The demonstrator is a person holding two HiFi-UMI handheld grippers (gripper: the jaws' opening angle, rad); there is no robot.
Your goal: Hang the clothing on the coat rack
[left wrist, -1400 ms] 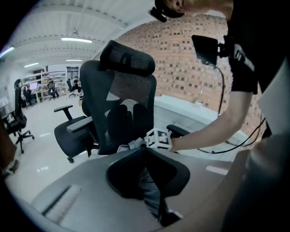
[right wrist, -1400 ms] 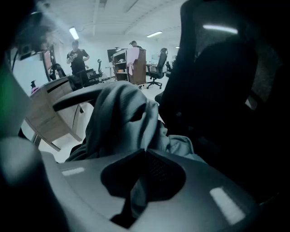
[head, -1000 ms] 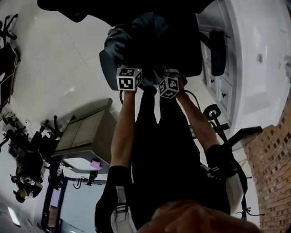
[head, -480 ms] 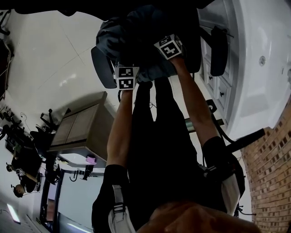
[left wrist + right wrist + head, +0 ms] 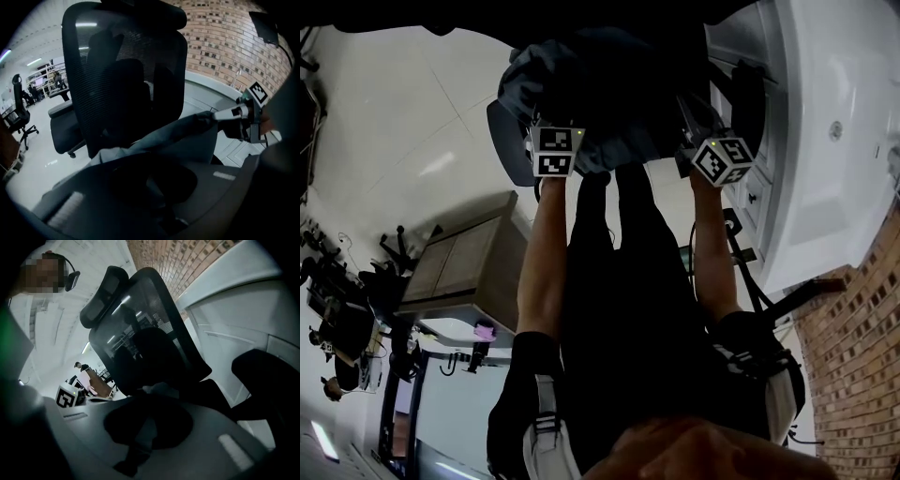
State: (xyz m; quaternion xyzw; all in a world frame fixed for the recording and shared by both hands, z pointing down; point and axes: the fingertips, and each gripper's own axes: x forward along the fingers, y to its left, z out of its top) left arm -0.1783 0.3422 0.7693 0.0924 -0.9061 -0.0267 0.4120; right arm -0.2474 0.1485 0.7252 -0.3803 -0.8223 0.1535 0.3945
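Observation:
A grey-blue garment (image 5: 572,84) lies bunched over a black mesh office chair (image 5: 126,70). My left gripper (image 5: 562,129) is shut on one part of it; cloth fills its jaws in the left gripper view (image 5: 154,185). The garment (image 5: 178,136) stretches from there to my right gripper (image 5: 222,114), which pinches a far corner. In the head view the right gripper (image 5: 708,141) is held out to the right of the left one. Its jaws are closing, with dark cloth between them (image 5: 143,430). A pale fold of garment (image 5: 157,391) shows just past them, before the chair back (image 5: 140,333).
A white cabinet with a curved counter (image 5: 825,122) stands close on the right, a brick wall (image 5: 862,356) beyond it. A wooden cabinet (image 5: 469,267) is at the left. Another office chair (image 5: 18,112) and desks stand further off across the pale floor.
My right gripper went from beside the left one up over the garment, then out to the right, spreading the cloth between the two. The left gripper moved only slightly up and left.

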